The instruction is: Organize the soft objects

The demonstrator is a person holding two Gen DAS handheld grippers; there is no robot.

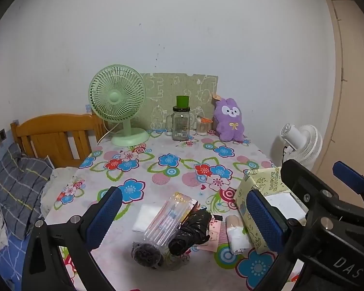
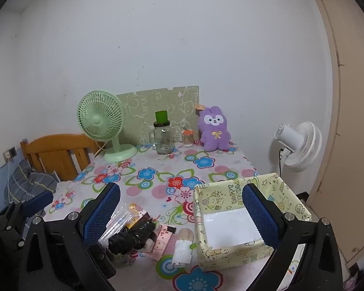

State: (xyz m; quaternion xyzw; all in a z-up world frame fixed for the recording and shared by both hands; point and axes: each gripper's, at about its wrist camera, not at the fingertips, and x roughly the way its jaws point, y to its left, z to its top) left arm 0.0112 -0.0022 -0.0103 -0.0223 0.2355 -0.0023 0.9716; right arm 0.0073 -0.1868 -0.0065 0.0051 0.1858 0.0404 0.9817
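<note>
A pile of small items lies at the table's near edge: a clear plastic packet of sticks, a crumpled black bag, a dark scrunchie, a flat white pad and a beige roll with white wrap. A yellow cartoon-print box stands open to their right, with a white bottom. My left gripper is open above the pile. My right gripper is open over the box's left side. A purple plush rabbit sits at the table's far side.
A green desk fan, a glass jar with a green cup on it and a small jar stand at the back of the floral tablecloth. A white floor fan stands right; a wooden headboard and pillow are left.
</note>
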